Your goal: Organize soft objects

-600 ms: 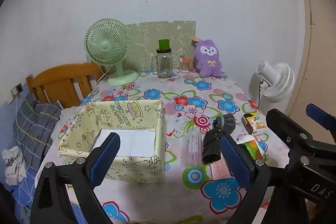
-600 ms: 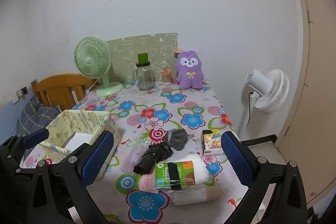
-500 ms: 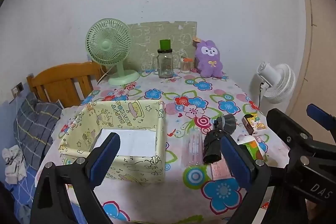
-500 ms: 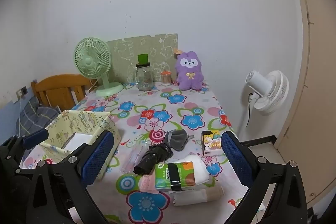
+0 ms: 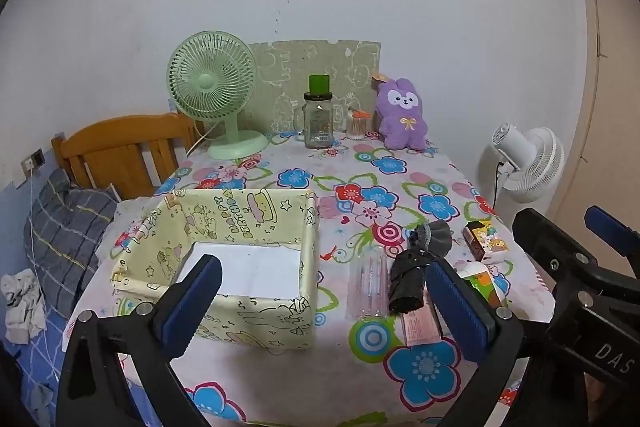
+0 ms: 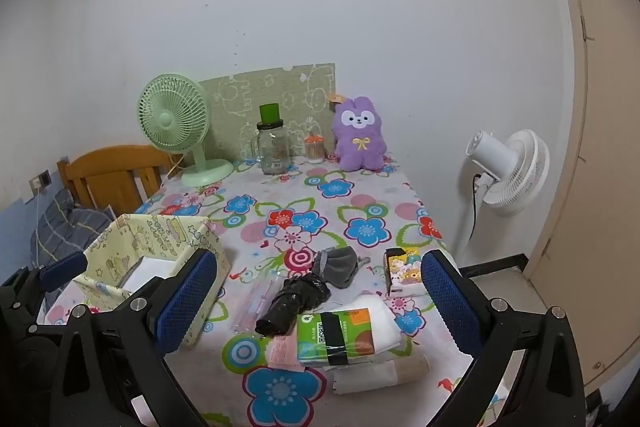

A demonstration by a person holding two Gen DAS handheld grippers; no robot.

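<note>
crumpled grey cloth touching a rolled black bundle

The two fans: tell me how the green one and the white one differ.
The green fan stands on the table at its far left corner, beside the glass jar; the white fan stands off the table to the right, near the wall. The green fan faces the camera, grille forward; the white fan is turned away, showing its motor housing. The green one has a round base; the white one's base is hidden. Both have round cage grilles.
</note>
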